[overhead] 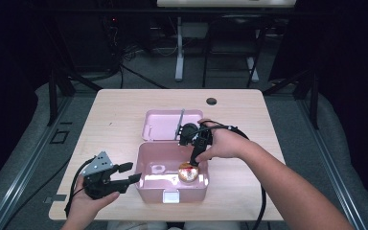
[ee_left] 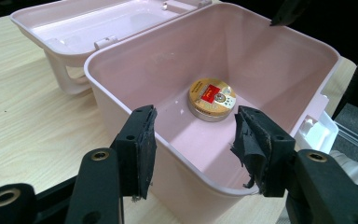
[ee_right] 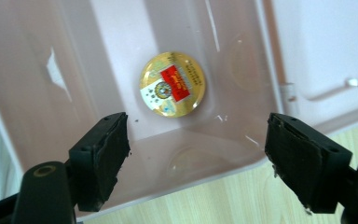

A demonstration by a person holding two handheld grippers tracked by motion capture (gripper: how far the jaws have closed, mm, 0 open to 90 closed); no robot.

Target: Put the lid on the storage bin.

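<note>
An open pink plastic box [overhead: 148, 189] sits near the table's front edge, with its lid [overhead: 165, 124] folded back flat behind it. A round gold tin [overhead: 188, 172] with a red label lies flat on the box floor at the right front. My right gripper [overhead: 192, 162] hangs open, pointing down just above the tin, with nothing between its pads. In the right gripper view the tin [ee_right: 172, 90] lies below the open right gripper [ee_right: 196, 128]. My left gripper [overhead: 133, 172] is open beside the box's left wall. In its own view the left gripper [ee_left: 195, 121] frames the box rim [ee_left: 261, 60] and the tin [ee_left: 212, 99].
The light wooden table [overhead: 115, 110] has a cable hole [overhead: 211, 101] at its far side. A white latch [overhead: 171, 196] sticks out of the box's front wall. The lid's handle [ee_left: 63, 77] rests on the table. Dark floor and desk legs [overhead: 179, 48] lie beyond.
</note>
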